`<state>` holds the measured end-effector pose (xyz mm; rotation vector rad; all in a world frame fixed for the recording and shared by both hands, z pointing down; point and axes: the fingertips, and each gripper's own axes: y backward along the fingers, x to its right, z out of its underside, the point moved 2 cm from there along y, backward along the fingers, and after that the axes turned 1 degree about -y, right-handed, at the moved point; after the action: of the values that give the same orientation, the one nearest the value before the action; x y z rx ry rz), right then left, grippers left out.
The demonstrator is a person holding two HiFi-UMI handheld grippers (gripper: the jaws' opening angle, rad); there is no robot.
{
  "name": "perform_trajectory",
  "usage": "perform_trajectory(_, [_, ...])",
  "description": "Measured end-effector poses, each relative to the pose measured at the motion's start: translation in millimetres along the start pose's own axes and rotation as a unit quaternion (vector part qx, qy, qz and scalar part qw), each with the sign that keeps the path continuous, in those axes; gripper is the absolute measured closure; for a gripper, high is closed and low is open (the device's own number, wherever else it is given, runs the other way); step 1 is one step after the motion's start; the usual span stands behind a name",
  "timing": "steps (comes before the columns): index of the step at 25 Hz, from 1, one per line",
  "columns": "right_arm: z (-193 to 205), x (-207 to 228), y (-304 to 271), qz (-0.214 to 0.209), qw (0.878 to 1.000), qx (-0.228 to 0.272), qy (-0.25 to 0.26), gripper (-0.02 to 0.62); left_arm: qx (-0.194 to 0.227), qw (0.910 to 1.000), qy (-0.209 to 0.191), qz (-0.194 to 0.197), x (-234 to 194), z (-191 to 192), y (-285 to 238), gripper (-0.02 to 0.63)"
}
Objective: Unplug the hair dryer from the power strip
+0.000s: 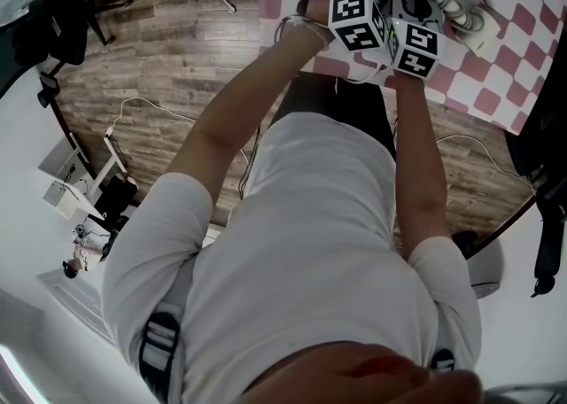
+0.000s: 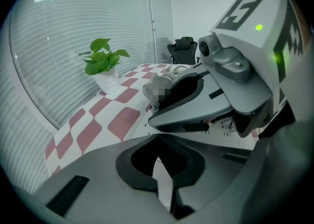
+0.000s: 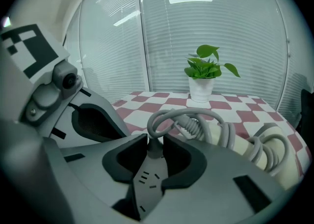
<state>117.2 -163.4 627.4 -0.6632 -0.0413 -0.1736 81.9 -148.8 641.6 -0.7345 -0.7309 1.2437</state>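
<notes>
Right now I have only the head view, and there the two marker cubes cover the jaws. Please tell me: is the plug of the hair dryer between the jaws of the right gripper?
Observer: Yes. In the right gripper view the plug stands between the jaws of the right gripper, and the pads lie against both of its sides.
Operator: Thank you. Is it already out of the socket?
Observer: No. It looks seated in the power strip. The strip's free slots show just below the jaws, nearer the camera.
</notes>
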Motion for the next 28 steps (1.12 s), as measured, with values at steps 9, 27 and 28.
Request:
perform_trajectory(9, [-2,0,6,-0.017,1.0,0.02,-0.01,0.509,-0.012,0.9999,0.004,0.001,0,0,0,0.577])
perform_trajectory(27, [-4,2,9,-0.025,0.999,0.021,-0.008,0.522,-0.015,0.9999,0.004,-0.002,1,-1,-1,0.577])
perform_trajectory(28, [-4,3,8,-0.025,0.999,0.018,-0.011,0.522,-0.008,0.9999,0.006,-0.002,1,-1,-1,0.577])
